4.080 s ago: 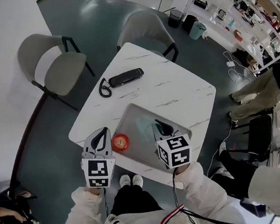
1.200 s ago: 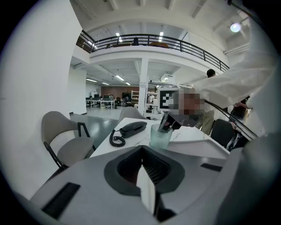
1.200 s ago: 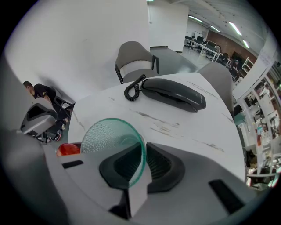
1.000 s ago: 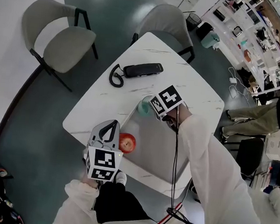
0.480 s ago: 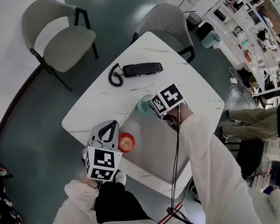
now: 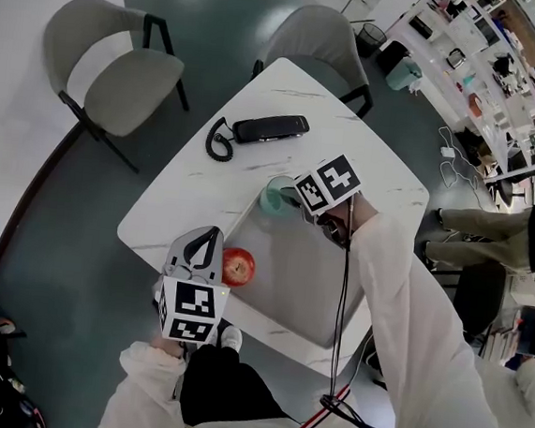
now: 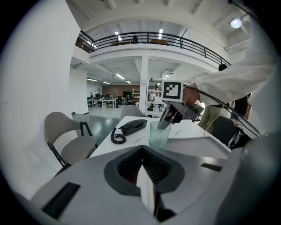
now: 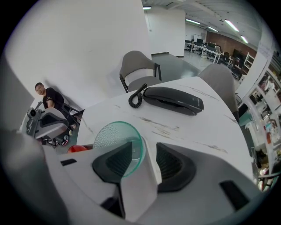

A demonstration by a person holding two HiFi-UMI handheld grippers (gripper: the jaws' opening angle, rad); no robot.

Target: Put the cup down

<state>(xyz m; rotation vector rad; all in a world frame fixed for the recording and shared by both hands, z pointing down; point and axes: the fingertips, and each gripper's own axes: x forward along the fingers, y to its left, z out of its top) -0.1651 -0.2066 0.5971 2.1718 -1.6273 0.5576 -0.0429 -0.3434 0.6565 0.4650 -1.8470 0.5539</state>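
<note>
A green translucent cup (image 6: 272, 199) stands upright on the white marble table (image 6: 367, 161), just off the grey tray's far left corner. My right gripper (image 6: 286, 197) reaches down at its rim. Its jaws are opening, with the cup's (image 8: 115, 139) wall between them and a gap on either side, one jaw inside the cup. In the left gripper view the right gripper (image 7: 166, 121) dips into the cup (image 7: 158, 134). My left gripper (image 6: 210, 234) hovers at the table's near edge, shut on nothing, beside a red apple (image 6: 237, 267).
A grey tray (image 6: 294, 277) lies on the table's near half with the apple at its left edge. A black desk phone (image 6: 268, 127) with a coiled cord lies at the far left. Two grey chairs (image 6: 113, 62) (image 6: 326, 43) stand around the table. People stand at the right.
My right gripper has carried the cup from over the tray near me to the tray's far left corner. Since a second ago its marker cube has shifted slightly right. The left gripper stays put.
</note>
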